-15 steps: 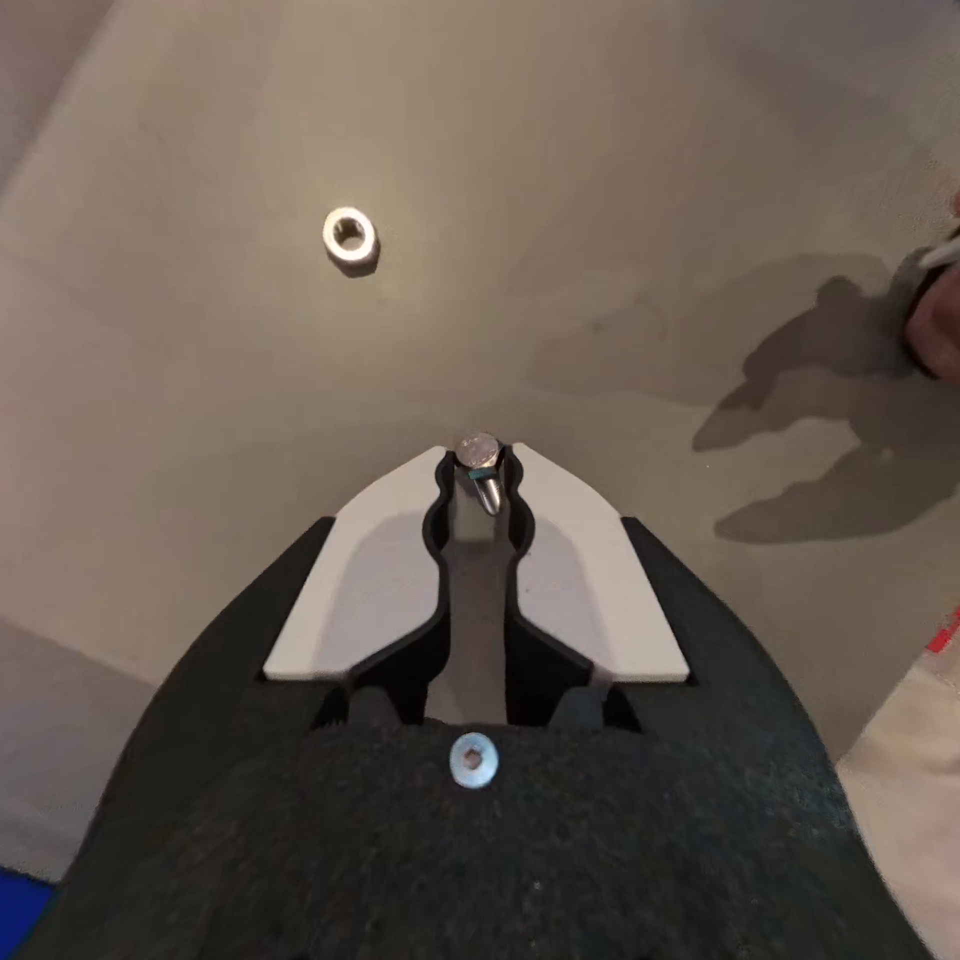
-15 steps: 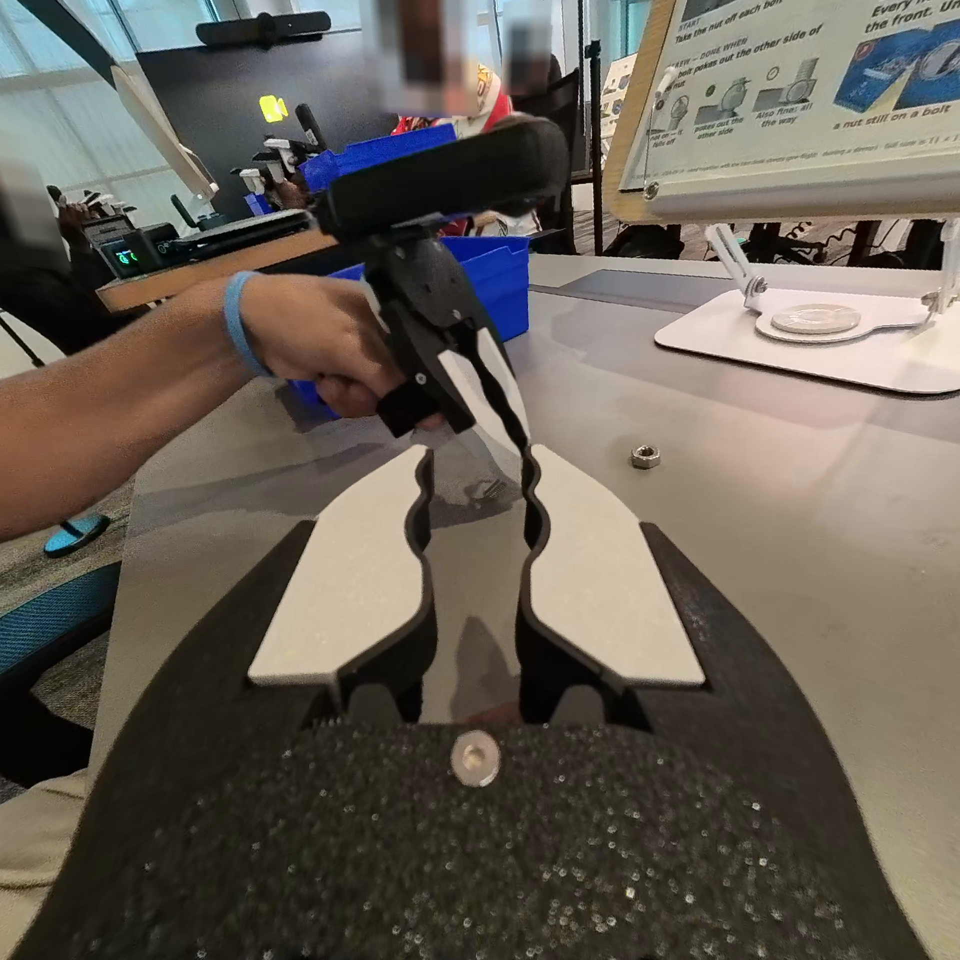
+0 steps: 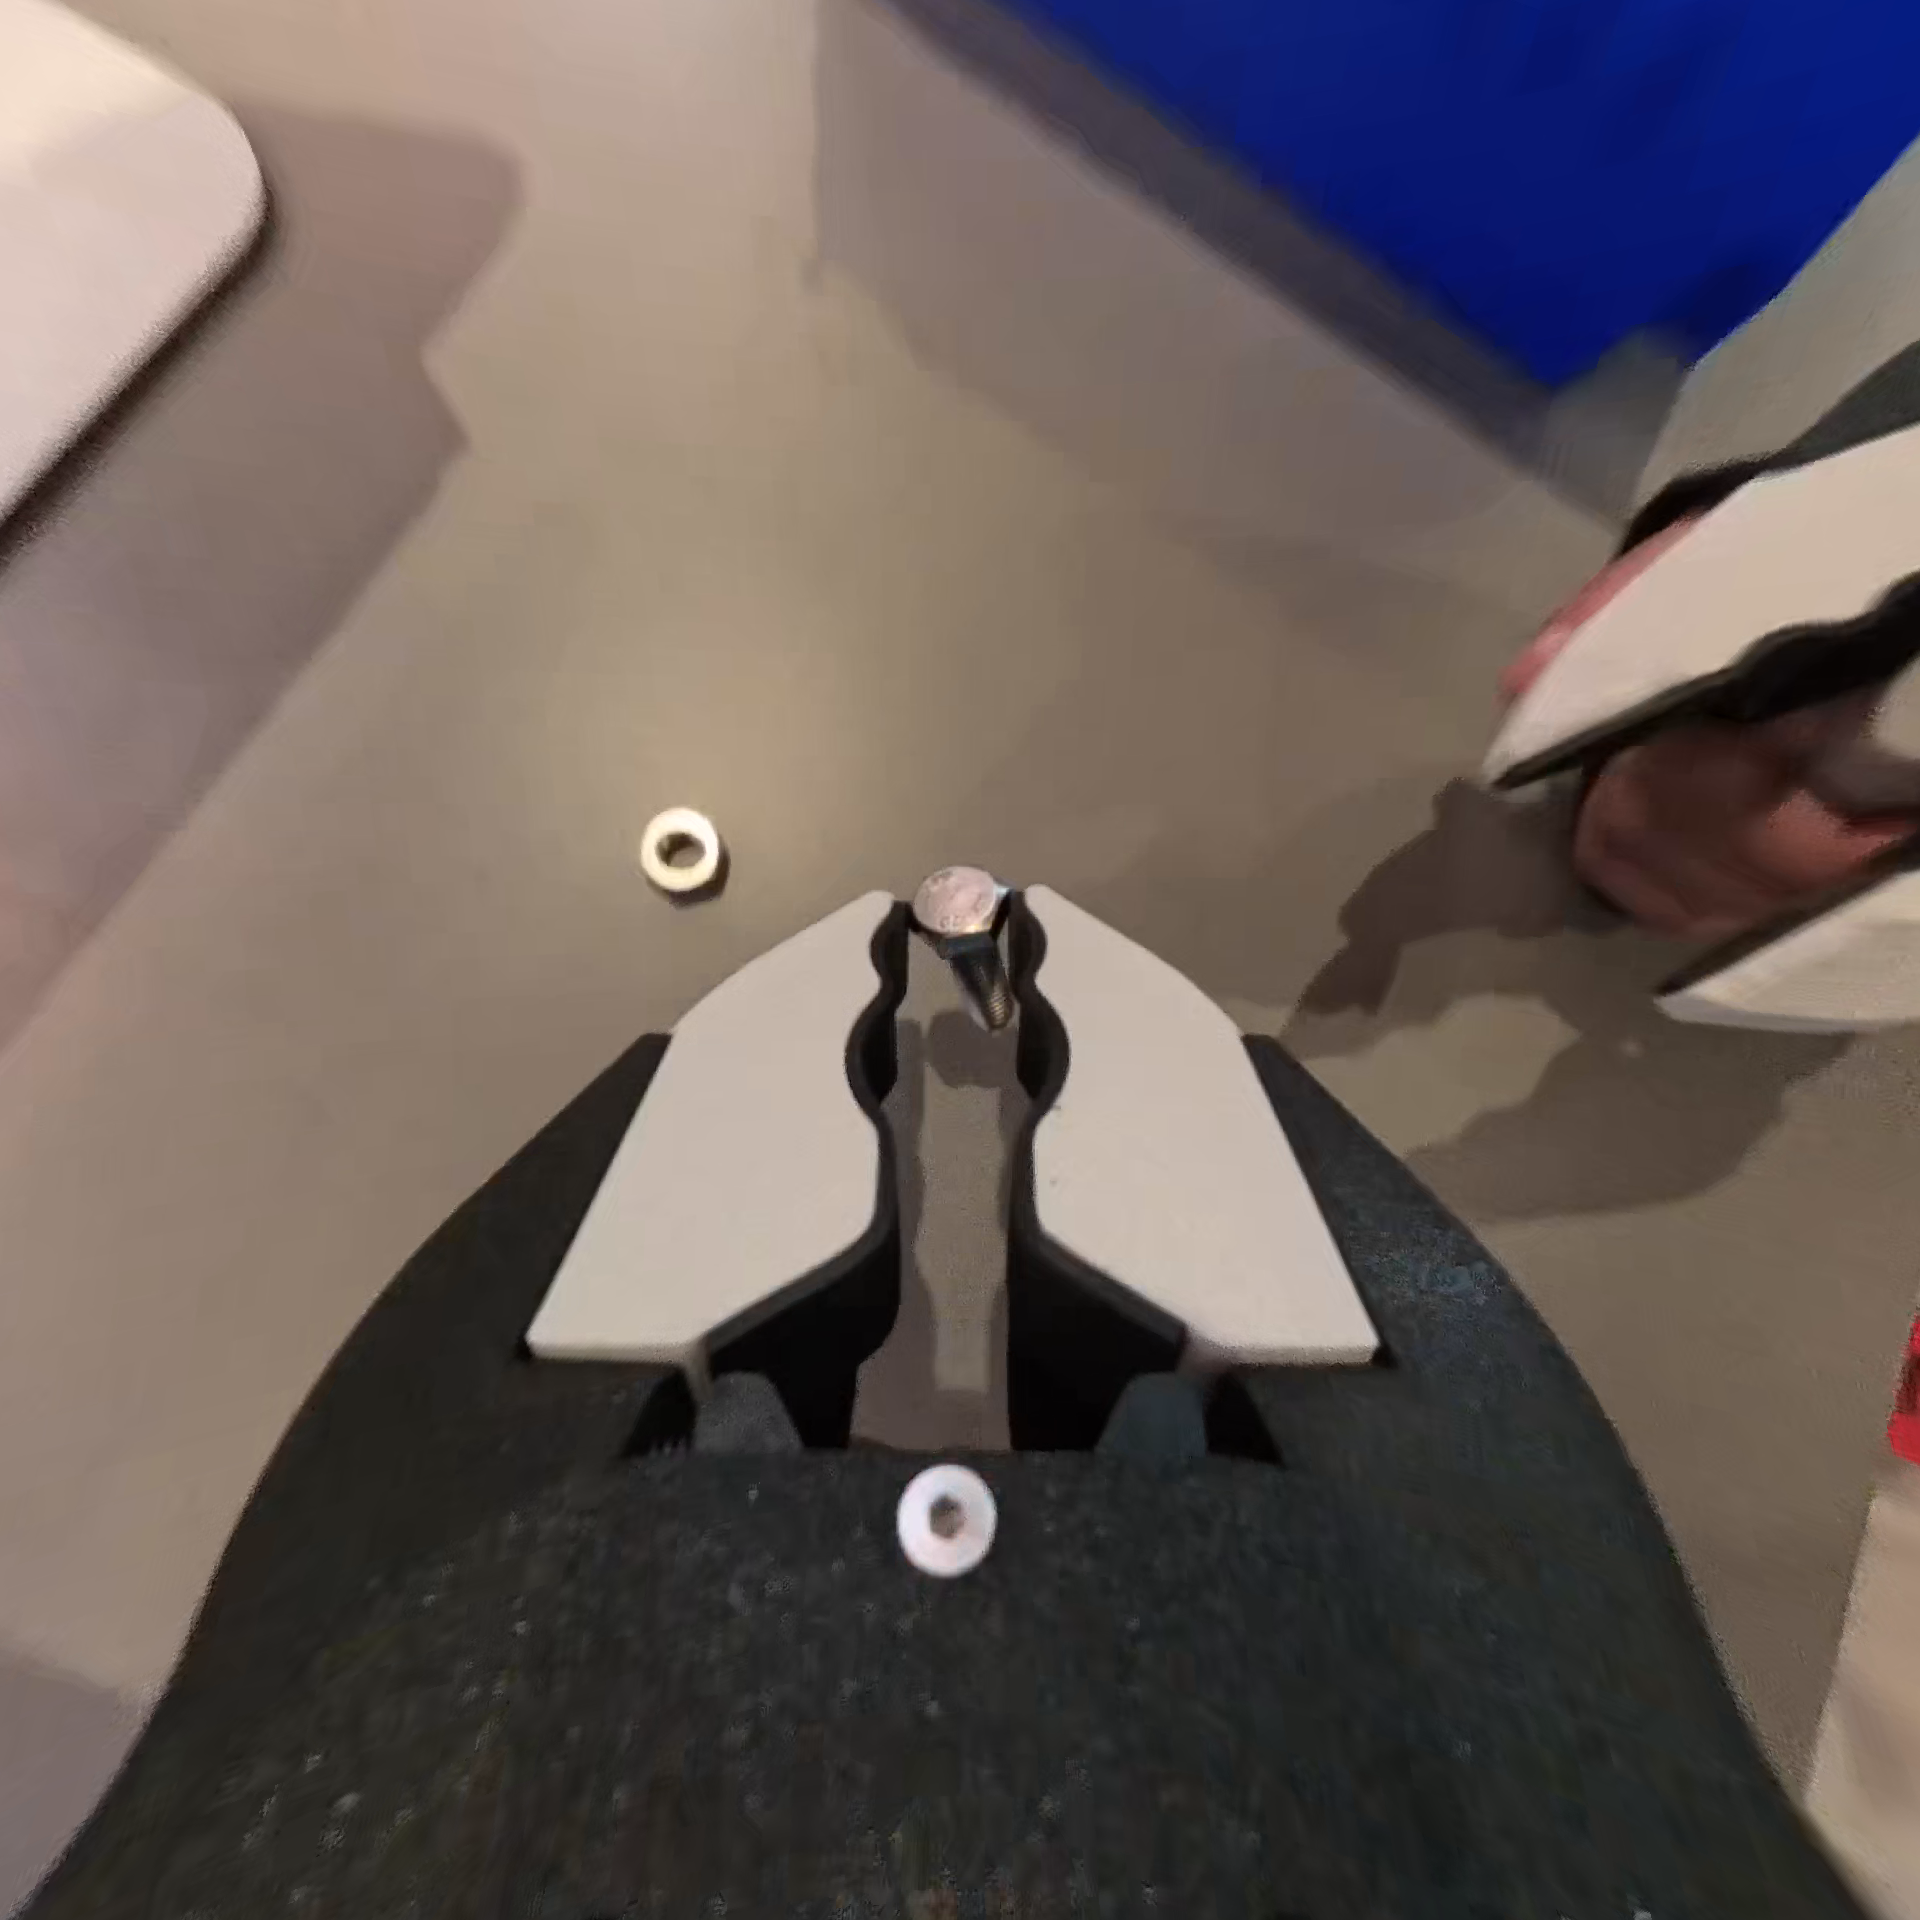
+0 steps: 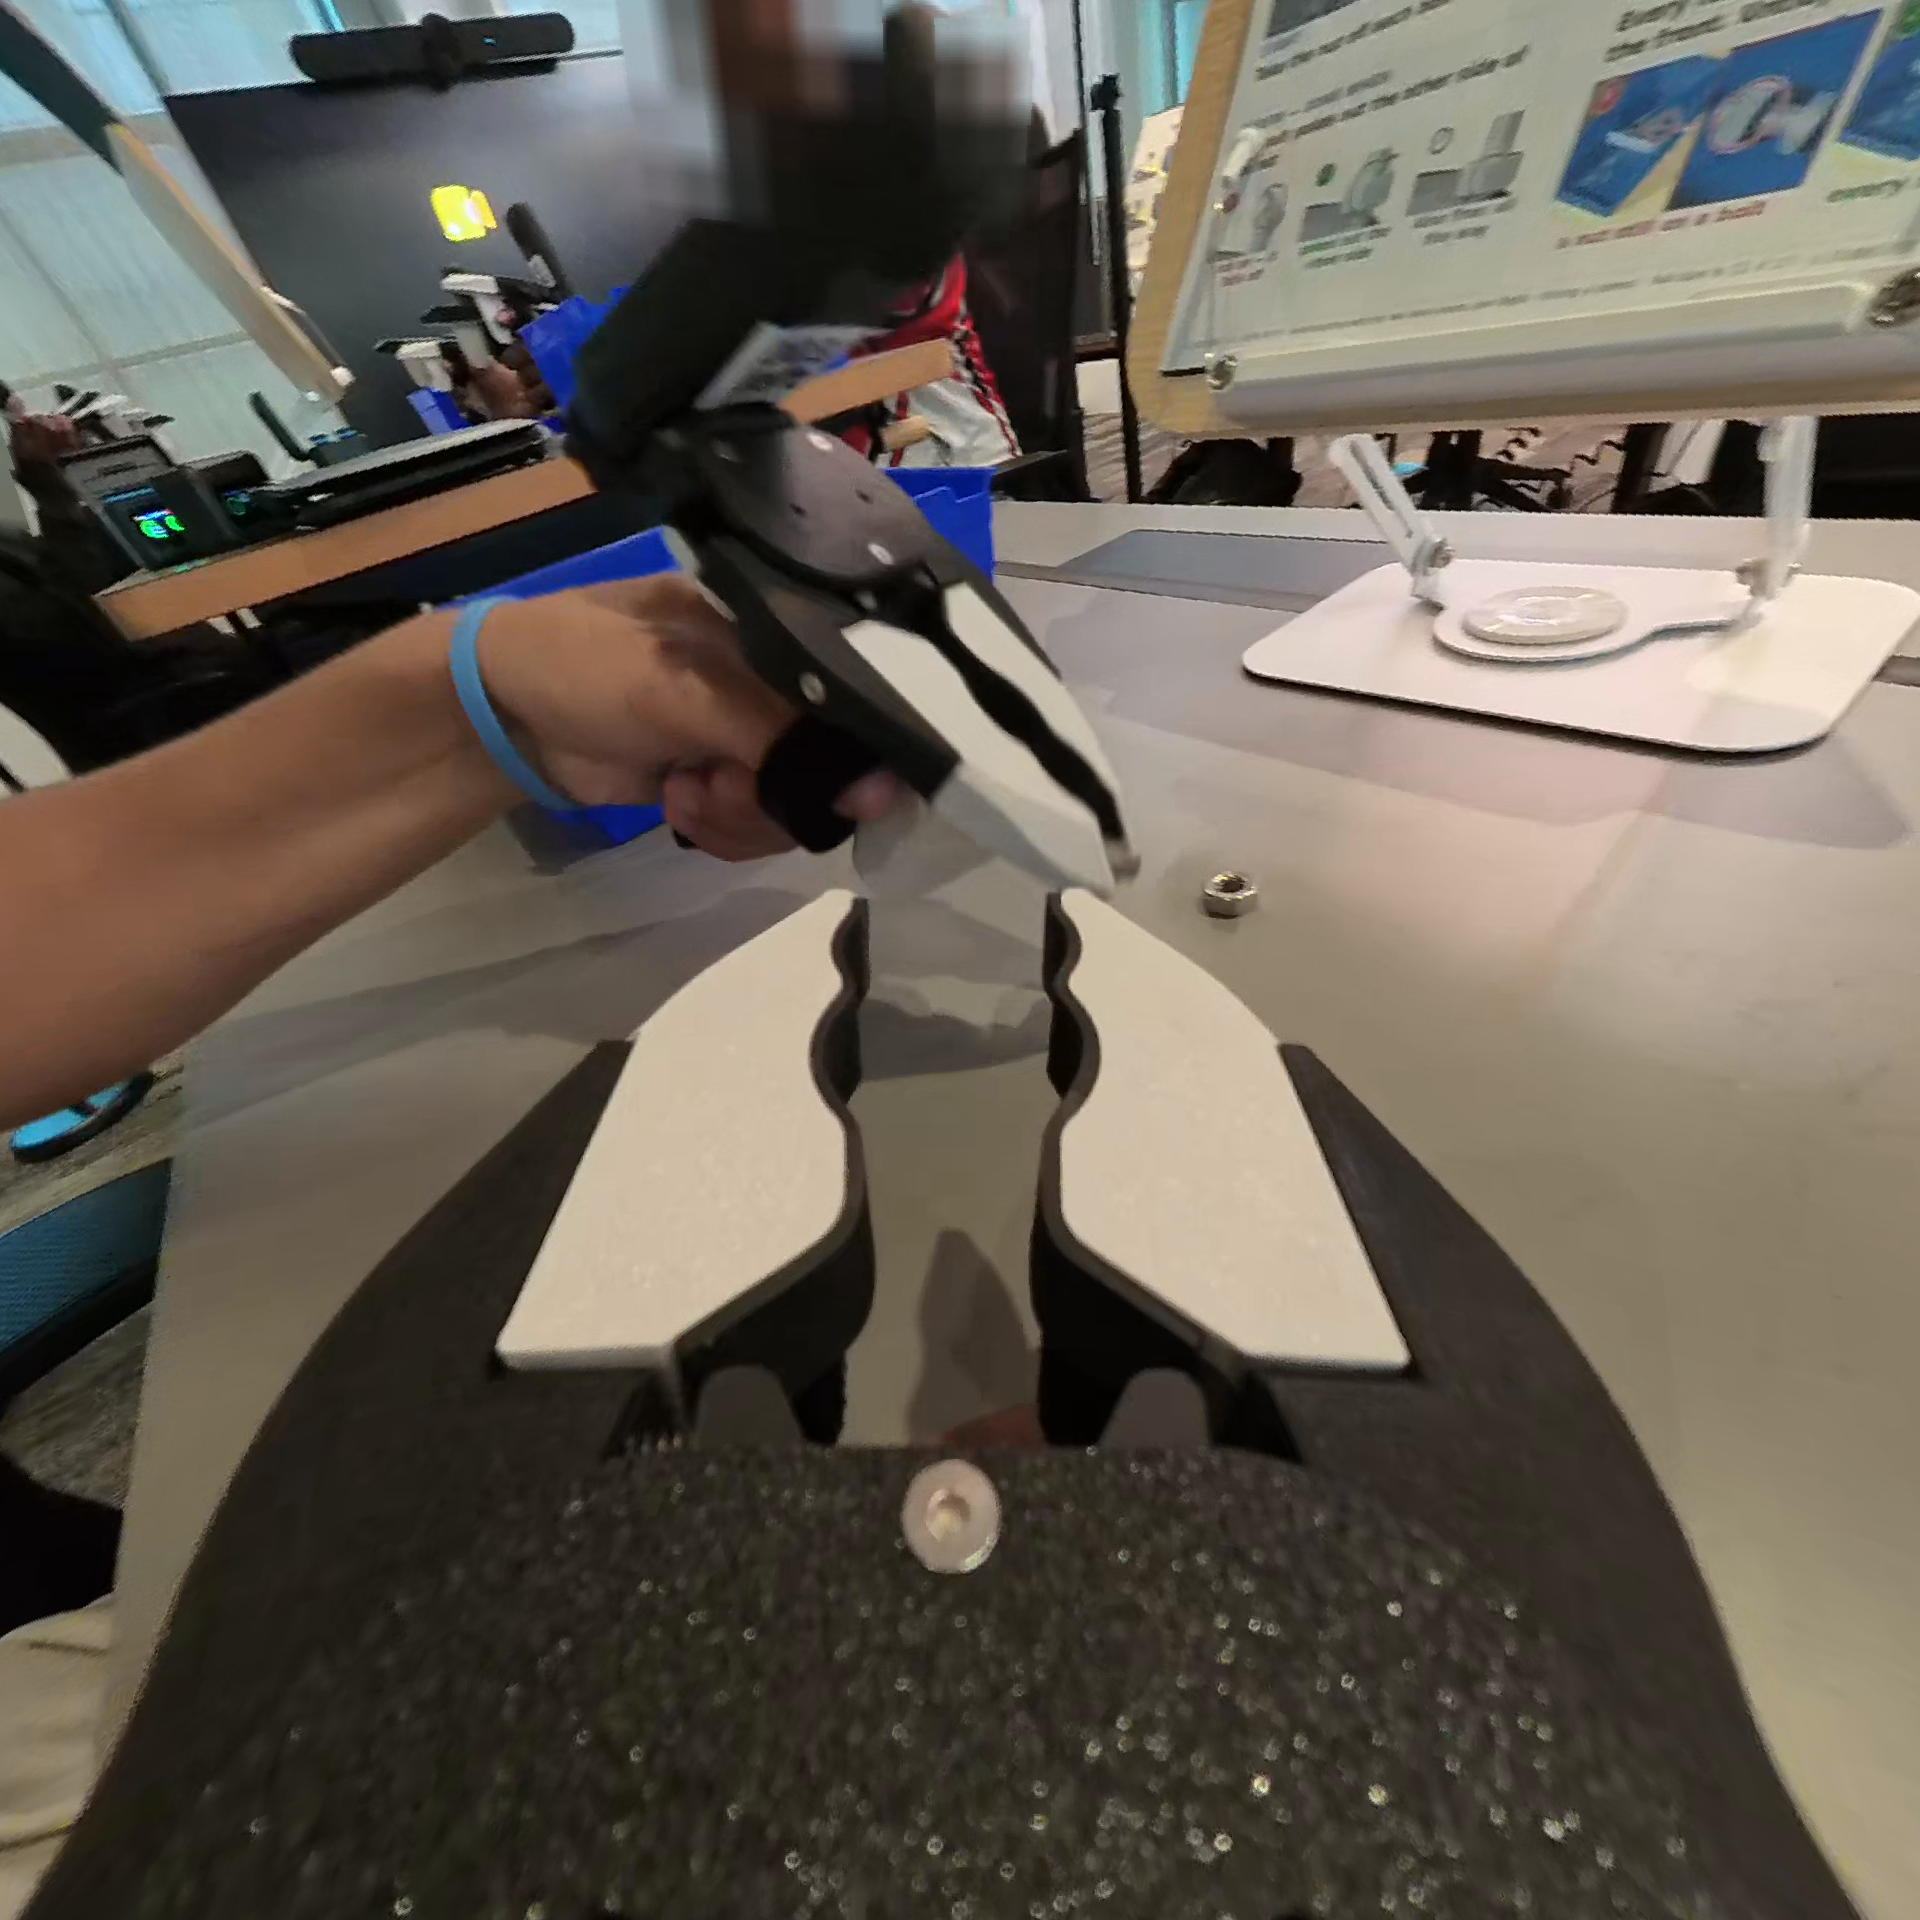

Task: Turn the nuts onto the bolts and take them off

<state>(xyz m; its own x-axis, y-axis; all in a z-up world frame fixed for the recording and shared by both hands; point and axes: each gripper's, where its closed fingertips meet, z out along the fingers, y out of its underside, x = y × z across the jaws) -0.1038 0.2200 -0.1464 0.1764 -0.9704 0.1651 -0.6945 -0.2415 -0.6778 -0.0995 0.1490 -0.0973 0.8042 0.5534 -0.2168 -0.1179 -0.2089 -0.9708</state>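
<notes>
Left wrist view is showing the left gripper (image 3: 958,906) pinching the hex head of a bolt (image 3: 966,940) between its fingertips, jaws nearly closed; the threaded shank is pointing back toward the camera and slightly right. A loose nut (image 3: 683,850) is lying flat on the grey table (image 3: 1039,582), just left of and beyond the left fingertip, not touching it. At the right edge, the right gripper (image 3: 1496,758) is appearing blurred, with a hand (image 3: 1725,831) wrapped around its grip. A blue bin (image 3: 1455,156) is sitting at the far right of the table.

Right wrist view is showing the right gripper (image 4: 956,914) holding nothing, its jaws standing moderately apart above the table (image 4: 1558,1039). The left gripper (image 4: 1107,857) is angling down in front of it, tips just beyond the right fingertips. The nut (image 4: 1229,894) is resting on the table just right of those tips. A white stand (image 4: 1579,644) carrying an instruction board (image 4: 1558,187) is standing well behind.
</notes>
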